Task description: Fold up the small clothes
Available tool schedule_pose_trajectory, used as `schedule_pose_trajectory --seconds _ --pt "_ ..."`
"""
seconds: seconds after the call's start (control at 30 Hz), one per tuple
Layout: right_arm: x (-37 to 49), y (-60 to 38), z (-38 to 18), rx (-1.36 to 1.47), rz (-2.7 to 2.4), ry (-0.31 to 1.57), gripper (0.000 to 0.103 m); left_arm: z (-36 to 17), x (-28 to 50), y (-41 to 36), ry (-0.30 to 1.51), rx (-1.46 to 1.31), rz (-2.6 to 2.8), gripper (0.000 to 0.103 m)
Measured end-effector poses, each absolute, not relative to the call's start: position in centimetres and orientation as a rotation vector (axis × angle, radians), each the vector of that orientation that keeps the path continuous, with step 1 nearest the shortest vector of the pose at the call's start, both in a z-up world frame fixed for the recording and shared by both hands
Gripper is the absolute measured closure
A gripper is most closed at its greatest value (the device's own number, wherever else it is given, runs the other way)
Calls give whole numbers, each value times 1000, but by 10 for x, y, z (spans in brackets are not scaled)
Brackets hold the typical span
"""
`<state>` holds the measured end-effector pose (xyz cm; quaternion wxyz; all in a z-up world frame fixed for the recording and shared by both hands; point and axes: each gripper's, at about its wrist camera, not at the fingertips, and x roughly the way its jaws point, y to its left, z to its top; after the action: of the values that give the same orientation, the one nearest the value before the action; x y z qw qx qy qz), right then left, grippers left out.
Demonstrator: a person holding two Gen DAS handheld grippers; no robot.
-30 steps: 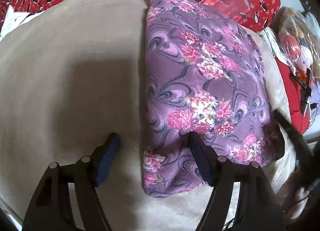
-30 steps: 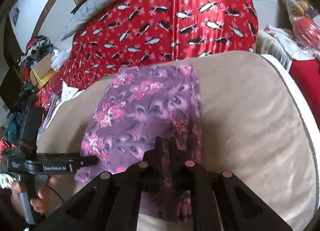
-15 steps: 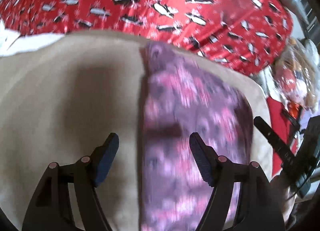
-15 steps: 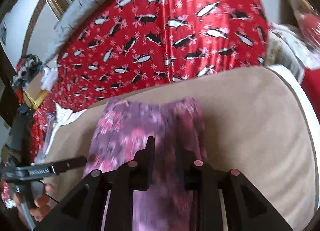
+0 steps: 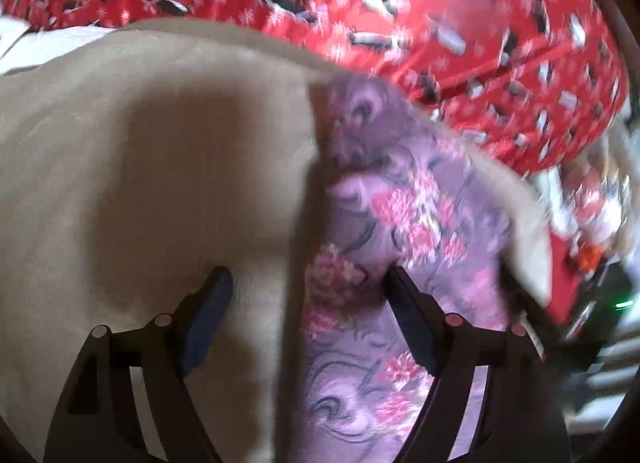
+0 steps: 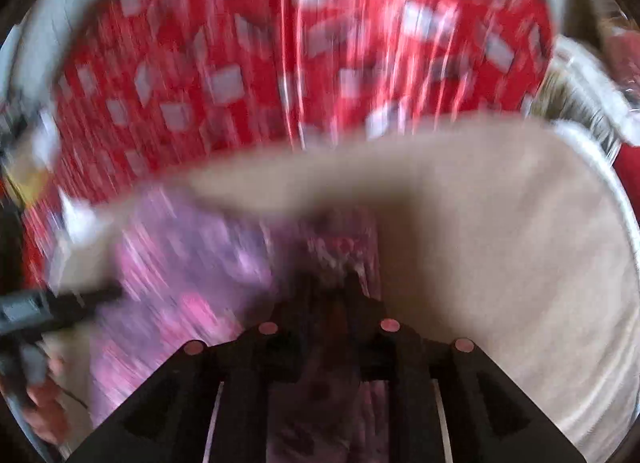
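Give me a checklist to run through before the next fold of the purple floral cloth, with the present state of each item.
1. Right gripper pinching the purple floral cloth: ok. Its jaws, which have just been closing, stand nearly shut with fabric between them.
2. Left gripper ready to grasp: ok. Its jaws, which have just been opening, stand wide and grip nothing.
3. Left gripper lined up on the cloth's edge: ok. The edge runs between the jaws.
4. Cloth flat and smooth: not ok. It is bunched and partly lifted.
5. Bare room on the beige cushion beside the cloth: ok.
6. Far corners aligned: cannot tell, too blurred.
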<state>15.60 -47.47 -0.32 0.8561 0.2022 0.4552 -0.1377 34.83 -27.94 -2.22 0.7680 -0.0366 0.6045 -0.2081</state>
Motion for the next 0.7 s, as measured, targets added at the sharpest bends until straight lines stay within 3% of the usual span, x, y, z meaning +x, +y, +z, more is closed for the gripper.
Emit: schedule_pose_trajectory --seconds 0.1,0.2,0.27,0.3,0.4,0.5,0.6,0.7 --pt "140 -477 16 482 -285 906 82 -7 340 -263 1312 -122 -464 26" --pt "104 -485 21 606 -243 865 64 -9 320 -238 1339 -246 -508 26" --pt "84 -483 13 706 -151 827 65 -23 306 -233 1383 -305 -513 26" --pt "80 -477 1 718 -110 861 72 -23 296 -238 1349 -254 -502 26" --pt "78 -455 3 530 -143 893 72 -10 282 -249 1349 -116 -512 26" --pt "69 -457 19 567 -188 882 65 -3 281 -228 1394 -258 -573 26" --pt "51 -467 21 629 -203 842 49 -14 281 -220 1445 -347 -600 26" --pt "40 -480 2 739 -178 830 47 -29 278 -229 1488 -375 -620 26"
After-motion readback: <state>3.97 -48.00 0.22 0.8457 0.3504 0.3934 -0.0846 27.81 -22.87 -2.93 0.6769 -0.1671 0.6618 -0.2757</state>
